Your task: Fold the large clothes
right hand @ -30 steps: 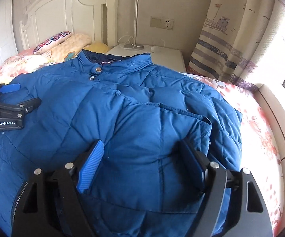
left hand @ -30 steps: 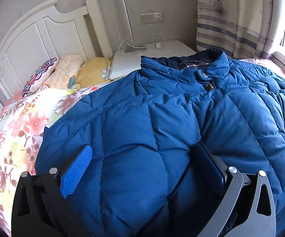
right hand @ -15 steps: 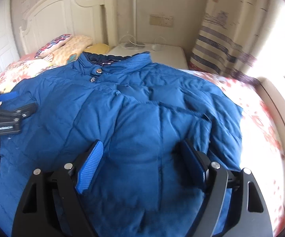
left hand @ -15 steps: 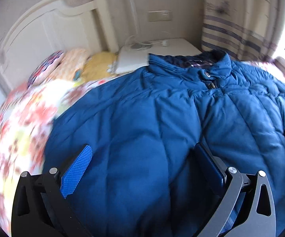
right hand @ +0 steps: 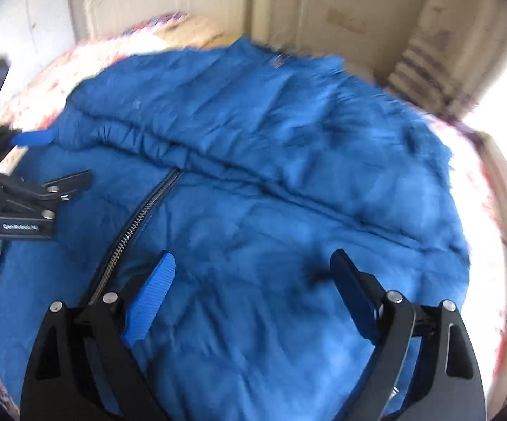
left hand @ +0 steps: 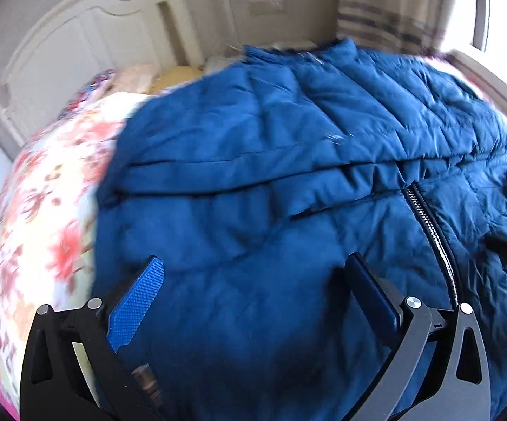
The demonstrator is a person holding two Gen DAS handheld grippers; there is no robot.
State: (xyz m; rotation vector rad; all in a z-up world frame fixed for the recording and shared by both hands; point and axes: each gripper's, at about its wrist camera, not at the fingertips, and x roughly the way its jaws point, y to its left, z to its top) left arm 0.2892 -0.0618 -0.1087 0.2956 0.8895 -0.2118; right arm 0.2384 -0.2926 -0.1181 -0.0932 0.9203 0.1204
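Note:
A large blue puffer jacket (left hand: 253,140) (right hand: 271,129) lies spread over the bed, collar toward the headboard. A folded ridge crosses it, and its metal zipper (left hand: 429,221) (right hand: 137,221) runs from that ridge down toward me. My left gripper (left hand: 253,263) hovers open over the jacket's lower left part; it also shows at the left of the right wrist view as the left gripper (right hand: 25,193). My right gripper (right hand: 253,256) is over the lower right part, its jaws opening. Jacket fabric lies under and between the fingers, and the pads do not press on it. Both views are motion-blurred.
A floral bedsheet (left hand: 43,210) (right hand: 478,182) shows on either side of the jacket. Behind stand a white headboard (left hand: 60,63), pillows (left hand: 130,73), a striped curtain (left hand: 387,17) and a bright window ledge (left hand: 492,80) along the right.
Both grippers have drawn back from the headboard toward the jacket's lower end, so the zipper and fold ridge now show. The right jaws stand slightly wider.

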